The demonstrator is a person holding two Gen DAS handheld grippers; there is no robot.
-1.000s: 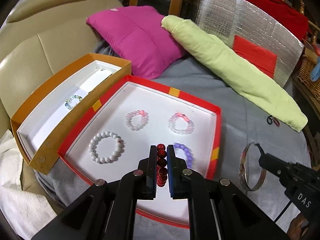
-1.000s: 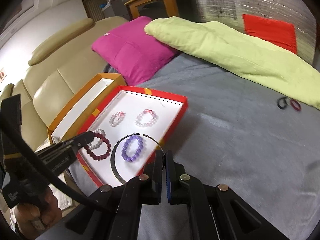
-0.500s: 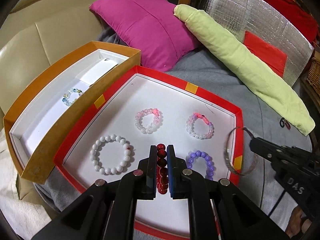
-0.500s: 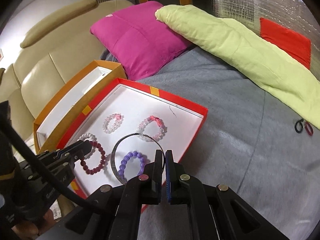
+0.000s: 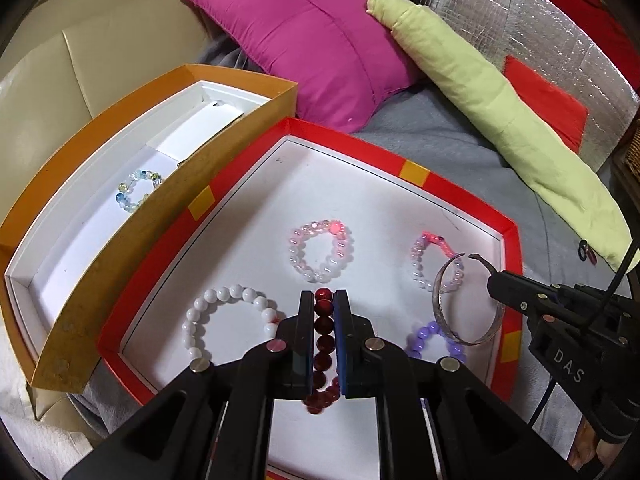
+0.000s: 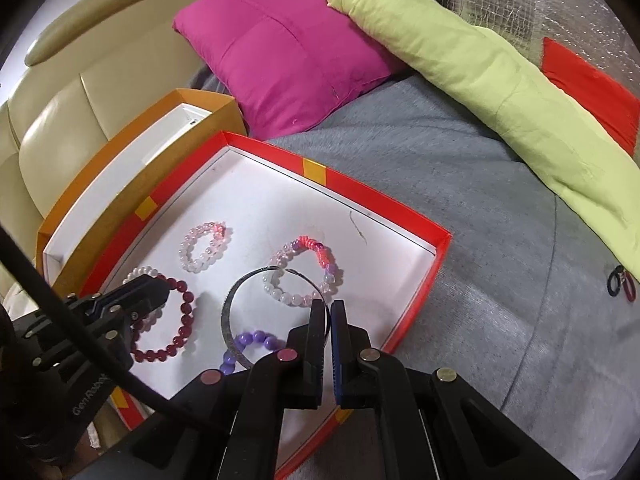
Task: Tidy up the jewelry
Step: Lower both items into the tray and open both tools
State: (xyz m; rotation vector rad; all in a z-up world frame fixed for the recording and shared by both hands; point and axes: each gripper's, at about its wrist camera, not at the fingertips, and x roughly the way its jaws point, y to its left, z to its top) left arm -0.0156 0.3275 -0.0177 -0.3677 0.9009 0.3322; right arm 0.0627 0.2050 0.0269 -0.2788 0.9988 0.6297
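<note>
My left gripper (image 5: 323, 300) is shut on a dark red bead bracelet (image 5: 322, 344) and holds it low over the white floor of the red tray (image 5: 414, 172). My right gripper (image 6: 330, 308) is shut on a thin silver bangle (image 6: 230, 312), held over the tray's right side above a purple bead bracelet (image 6: 252, 344). In the tray lie a white bead bracelet (image 5: 224, 322) and two pink bead bracelets (image 5: 320, 250) (image 5: 432, 256). The right gripper (image 5: 494, 280) with the bangle (image 5: 460, 300) also shows in the left wrist view.
An orange box (image 5: 80, 308) left of the tray holds a small blue-green bead bracelet (image 5: 138, 190). A magenta cushion (image 5: 312, 40) and a lime bolster (image 5: 500, 120) lie behind on the grey cloth (image 6: 480, 280). Two small rings (image 6: 620, 286) lie at the right.
Both grippers have moved forward over the tray. The silver bangle has come from beside the tray's right rim to above its floor. The red bracelet stays gripped.
</note>
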